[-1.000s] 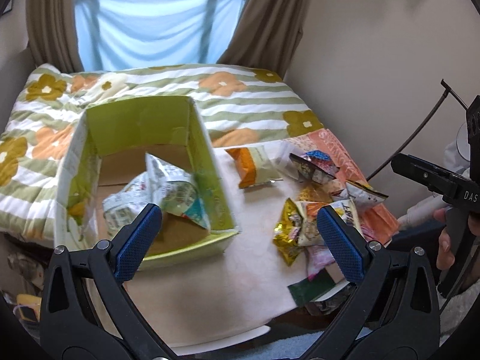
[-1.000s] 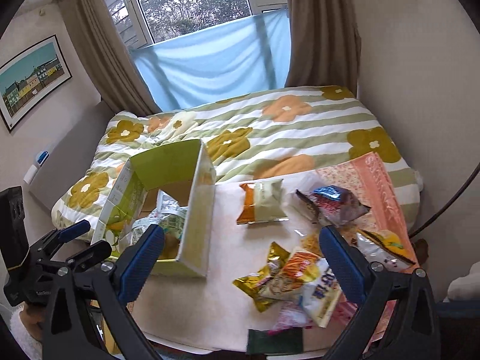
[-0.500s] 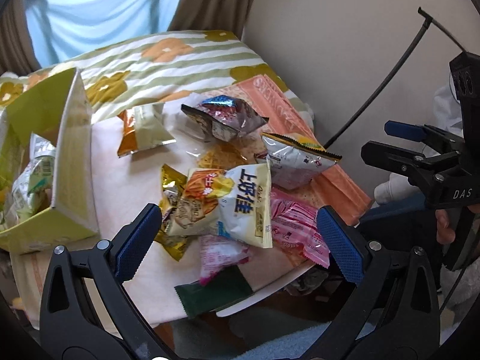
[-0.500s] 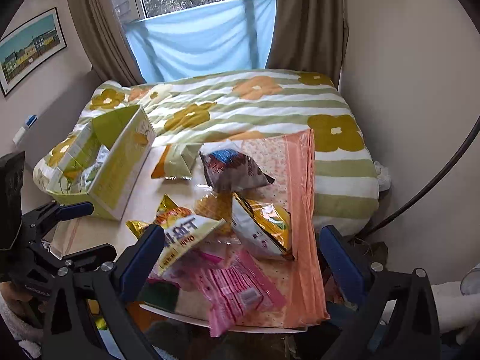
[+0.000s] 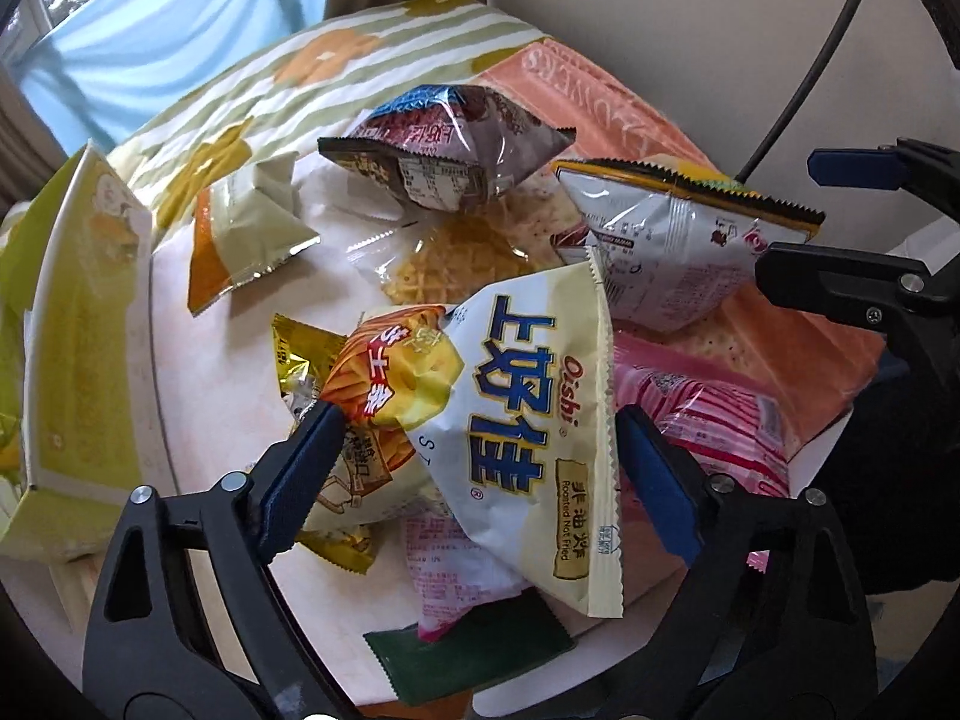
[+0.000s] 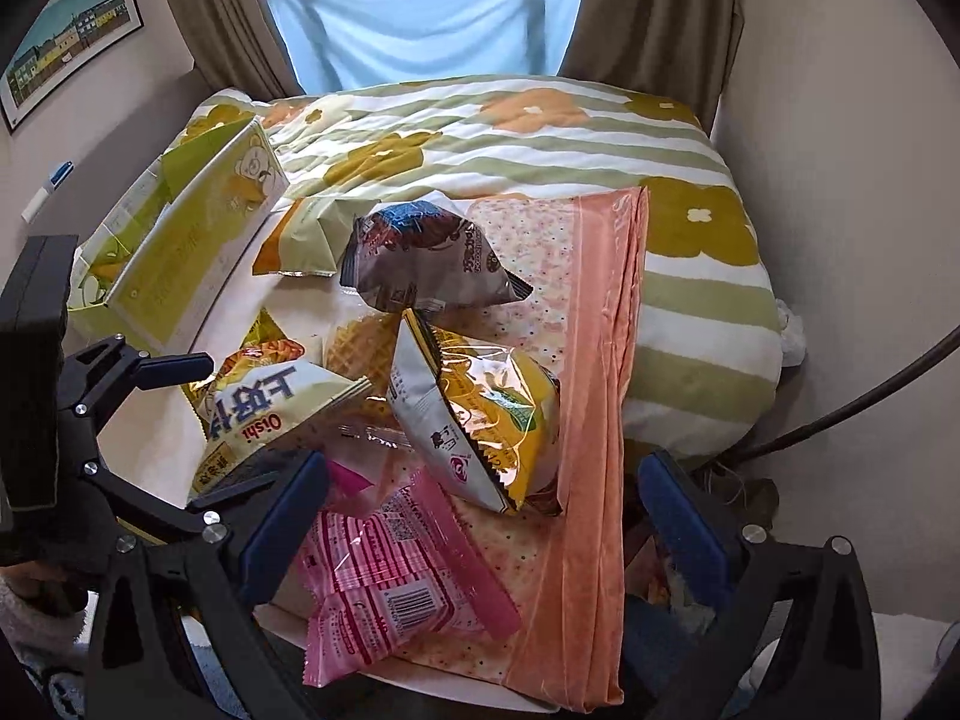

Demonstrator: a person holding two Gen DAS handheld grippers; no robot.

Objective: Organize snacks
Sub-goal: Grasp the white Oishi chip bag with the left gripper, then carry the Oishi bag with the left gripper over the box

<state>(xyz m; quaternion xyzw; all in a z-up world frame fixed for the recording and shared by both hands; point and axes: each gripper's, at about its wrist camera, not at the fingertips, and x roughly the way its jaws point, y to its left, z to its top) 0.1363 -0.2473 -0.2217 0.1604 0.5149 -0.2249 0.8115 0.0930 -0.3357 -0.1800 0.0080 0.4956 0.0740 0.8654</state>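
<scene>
**Snack pile crowds table's near corner**

Left gripper [image 5: 474, 468] straddles the cream Oishi bag [image 5: 528, 420], jaws closing, pads not yet pressing it. Right gripper [image 6: 480, 516] stands wide apart over the pink packet [image 6: 384, 576], holding nothing. Left of the Oishi bag, bare tabletop [image 5: 222, 372] reaches the yellow-green box [image 5: 78, 348]. A dark green packet [image 5: 474, 654] beneath it overhangs the edge, partly hidden.

A small white table [image 5: 228, 396] stood against a bed with a striped flower blanket [image 6: 540, 138], and on it lay a yellow-green cardboard box [image 6: 180, 252], a folded orange cloth [image 6: 600, 420] and a heap of shiny snack bags [image 5: 528, 420].
</scene>
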